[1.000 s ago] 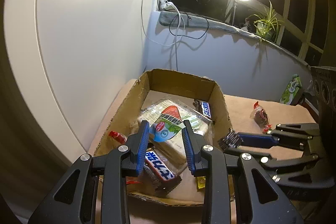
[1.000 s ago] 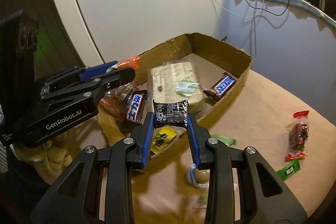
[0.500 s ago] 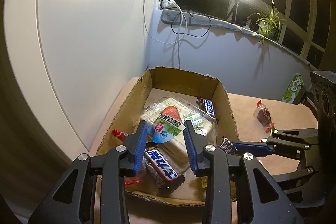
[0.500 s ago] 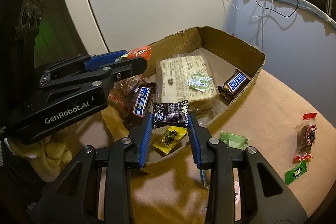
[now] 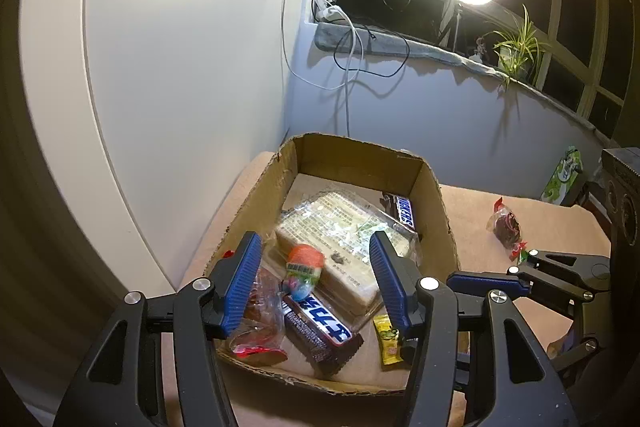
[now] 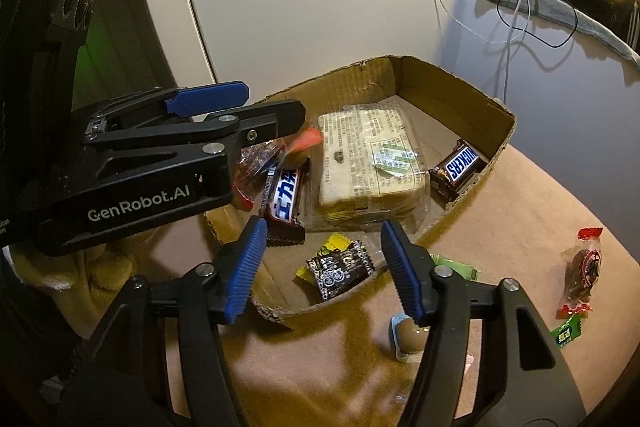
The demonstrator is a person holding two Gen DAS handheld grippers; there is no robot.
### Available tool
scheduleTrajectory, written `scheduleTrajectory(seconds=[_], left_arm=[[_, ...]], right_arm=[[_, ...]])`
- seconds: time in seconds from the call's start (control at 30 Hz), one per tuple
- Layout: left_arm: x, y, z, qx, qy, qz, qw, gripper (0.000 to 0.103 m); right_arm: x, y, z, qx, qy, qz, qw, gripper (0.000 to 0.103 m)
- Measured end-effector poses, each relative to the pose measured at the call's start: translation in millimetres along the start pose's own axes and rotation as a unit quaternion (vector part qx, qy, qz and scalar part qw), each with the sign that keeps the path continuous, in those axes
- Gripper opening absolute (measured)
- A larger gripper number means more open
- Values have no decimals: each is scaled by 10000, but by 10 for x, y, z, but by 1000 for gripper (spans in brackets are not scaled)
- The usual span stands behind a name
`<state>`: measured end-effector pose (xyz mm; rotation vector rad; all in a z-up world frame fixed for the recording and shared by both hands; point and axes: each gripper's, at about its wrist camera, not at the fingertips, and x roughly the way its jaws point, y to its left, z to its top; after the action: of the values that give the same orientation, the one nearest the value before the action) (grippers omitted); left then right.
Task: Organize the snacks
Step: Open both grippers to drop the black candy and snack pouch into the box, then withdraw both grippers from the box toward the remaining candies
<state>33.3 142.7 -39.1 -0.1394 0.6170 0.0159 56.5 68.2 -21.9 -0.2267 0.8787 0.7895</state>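
Both of your grippers now hang with jaws released above the cardboard box (image 6: 452,95), each having just let go of a snack. Nearest you, the right gripper (image 6: 324,267) stands wide apart over the box's near corner, and the dark-wrapped candy (image 6: 340,269) that it clenched half a second ago lies on the box floor between its fingers, touching a yellow candy (image 6: 332,241) at its 11 o'clock. That makes one more snack delivered.

The left gripper (image 5: 316,275), clamped on an orange-and-green packet (image 5: 304,271) in the earlier frames, is likewise spread; the packet sits blurred between its fingers, above the blue-labelled chocolate bar (image 5: 322,321), and whether it has landed or is falling you cannot tell.

Farther in, the clear-wrapped cracker block (image 6: 370,163) fills the middle of the box, with the Snickers bar (image 6: 458,165) against the wall at its 3 o'clock.

Outside on the table (image 6: 520,211), work remains: a jelly cup (image 6: 408,337) just beside the right finger, a green wrapper (image 6: 460,265) near the box wall, and at 3 o'clock a red-ended packet (image 6: 582,267) with a small green sachet (image 6: 566,331) near it.
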Motion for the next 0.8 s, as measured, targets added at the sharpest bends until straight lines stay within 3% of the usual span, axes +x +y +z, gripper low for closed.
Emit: scheduleTrajectory(seconds=[0.27, 0.8], left_arm=[[-8, 2, -1, -27, -18, 4, 10000, 56], [-101, -148, 8, 16, -121, -142, 9998, 56]], right_arm=[[-88, -60, 21, 65, -179, -135, 9997, 75], [-453, -625, -46, 614, -472, -453, 9960, 75]])
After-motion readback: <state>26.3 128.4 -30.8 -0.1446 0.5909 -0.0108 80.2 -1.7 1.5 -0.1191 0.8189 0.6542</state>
